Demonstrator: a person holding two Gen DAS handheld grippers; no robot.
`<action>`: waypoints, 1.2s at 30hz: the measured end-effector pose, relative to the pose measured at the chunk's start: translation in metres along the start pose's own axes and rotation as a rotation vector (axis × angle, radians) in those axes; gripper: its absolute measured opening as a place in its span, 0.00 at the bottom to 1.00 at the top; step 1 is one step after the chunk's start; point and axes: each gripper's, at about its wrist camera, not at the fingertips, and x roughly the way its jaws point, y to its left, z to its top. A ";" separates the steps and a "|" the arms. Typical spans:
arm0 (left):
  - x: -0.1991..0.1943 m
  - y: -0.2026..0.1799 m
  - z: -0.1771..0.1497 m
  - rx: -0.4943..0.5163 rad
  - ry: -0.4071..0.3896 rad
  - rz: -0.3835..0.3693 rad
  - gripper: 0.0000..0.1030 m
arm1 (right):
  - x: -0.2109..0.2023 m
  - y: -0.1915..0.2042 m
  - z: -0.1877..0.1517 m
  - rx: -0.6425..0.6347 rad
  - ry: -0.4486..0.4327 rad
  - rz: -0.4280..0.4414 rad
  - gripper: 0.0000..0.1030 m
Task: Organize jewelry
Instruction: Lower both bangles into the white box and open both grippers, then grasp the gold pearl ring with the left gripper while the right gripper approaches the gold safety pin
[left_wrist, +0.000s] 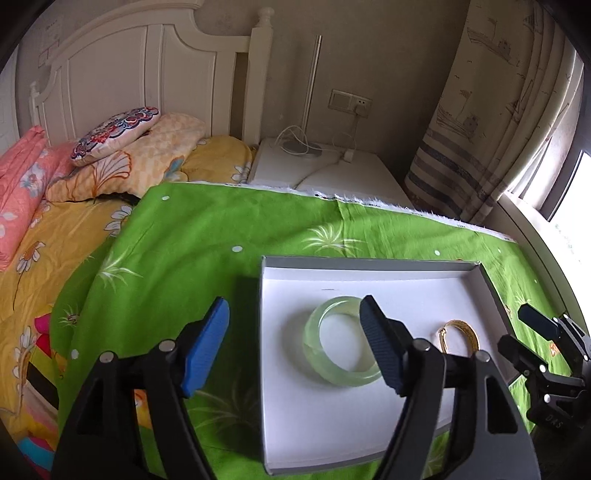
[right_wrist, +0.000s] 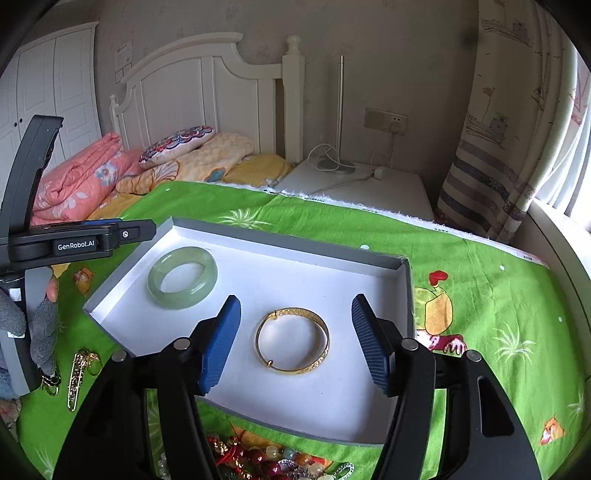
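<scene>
Two bangles in white box (right_wrist: 404, 291) on green cloth (left_wrist: 207, 229): one jade bangle (right_wrist: 183, 277), far left; one gold bangle (right_wrist: 292, 340), nearer front. Left gripper (left_wrist: 295, 347) spread wide, nothing pinched, straddling box's left wall. Right gripper (right_wrist: 295, 343) spread too, empty, gold bangle lying loose between pads. Bead pile (right_wrist: 273, 461) cut off at bottom edge, uncountable. Gold pin (right_wrist: 75, 380) left of box, part hidden behind gloved hand (right_wrist: 42, 332).

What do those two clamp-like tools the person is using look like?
Each gripper has black plastic arms with silver pivot pins and two ribbed blue pads. The left gripper's body carries white "GenRobot.AI" lettering. The hand holding it wears a grey knitted glove.
</scene>
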 end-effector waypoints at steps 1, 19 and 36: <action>-0.006 0.003 0.000 -0.003 -0.015 0.013 0.81 | -0.006 -0.002 -0.001 0.006 -0.008 -0.001 0.58; -0.108 0.031 -0.086 0.039 -0.105 0.065 0.98 | -0.101 -0.021 -0.076 0.125 -0.101 0.044 0.69; -0.119 0.026 -0.182 0.196 0.058 -0.006 0.97 | -0.100 0.025 -0.116 0.066 -0.013 0.119 0.70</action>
